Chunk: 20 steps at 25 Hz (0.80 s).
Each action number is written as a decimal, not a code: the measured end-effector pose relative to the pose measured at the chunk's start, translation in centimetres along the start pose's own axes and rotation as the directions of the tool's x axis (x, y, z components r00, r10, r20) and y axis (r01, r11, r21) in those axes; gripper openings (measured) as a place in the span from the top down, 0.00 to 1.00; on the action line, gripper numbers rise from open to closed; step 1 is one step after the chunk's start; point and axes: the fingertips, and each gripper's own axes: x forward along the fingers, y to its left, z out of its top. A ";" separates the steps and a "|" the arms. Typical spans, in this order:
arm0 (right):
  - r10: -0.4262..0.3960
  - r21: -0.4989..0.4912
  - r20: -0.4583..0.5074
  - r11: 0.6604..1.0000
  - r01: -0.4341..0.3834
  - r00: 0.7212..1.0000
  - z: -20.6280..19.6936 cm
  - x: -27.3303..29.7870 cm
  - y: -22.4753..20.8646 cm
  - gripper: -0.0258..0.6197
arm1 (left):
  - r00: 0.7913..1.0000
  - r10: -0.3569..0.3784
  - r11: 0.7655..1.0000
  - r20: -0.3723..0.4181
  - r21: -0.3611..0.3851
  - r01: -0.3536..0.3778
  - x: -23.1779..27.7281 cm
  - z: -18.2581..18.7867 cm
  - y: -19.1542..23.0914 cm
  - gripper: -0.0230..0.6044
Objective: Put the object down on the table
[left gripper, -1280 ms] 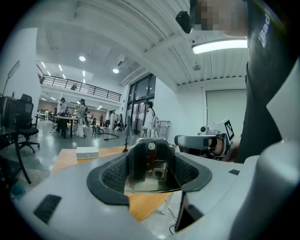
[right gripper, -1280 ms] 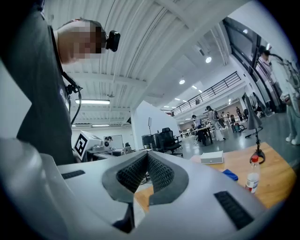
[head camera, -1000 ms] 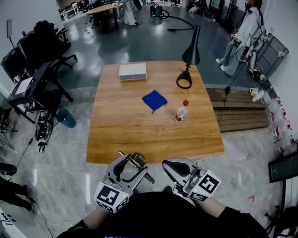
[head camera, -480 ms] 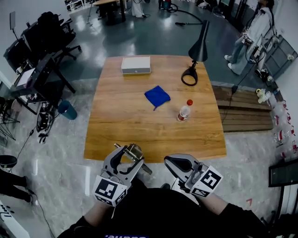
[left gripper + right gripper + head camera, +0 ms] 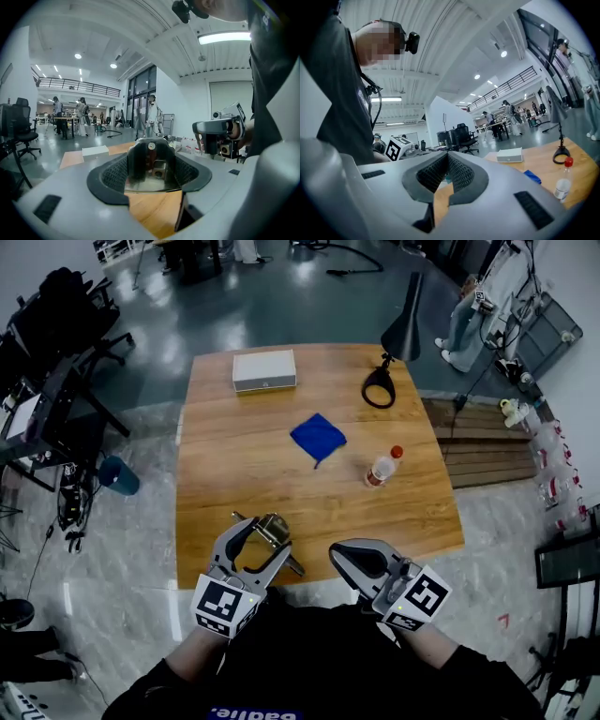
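Brassy metal fills the left gripper (image 5: 262, 540): its jaws are clamped on the metal object (image 5: 274, 529), held in the air just above the near edge of the table (image 5: 244, 465). The free wood lies ahead and below the object (the left gripper is the nearer one to it), and the object's long axis seems to run slanted along that edge. The right gripper (image 5: 345, 559), its jaws pressed together on nothing, hovers beside the same edge. I can read no brand or writing on the object.
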 end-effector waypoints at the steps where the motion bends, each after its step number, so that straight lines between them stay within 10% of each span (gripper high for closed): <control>1: -0.010 -0.003 0.007 1.000 0.010 1.000 0.2 0.5 -0.3 0.95 | 1.000 -0.007 1.000 -0.011 0.002 0.007 0.3 -0.3 0.7 0.49; 20: 0.027 0.003 -0.002 1.000 -0.027 1.000 1.8 -1.1 -6.5 0.95 | 0.993 0.038 0.998 -0.112 -0.044 -0.043 5.8 -1.2 1.2 0.49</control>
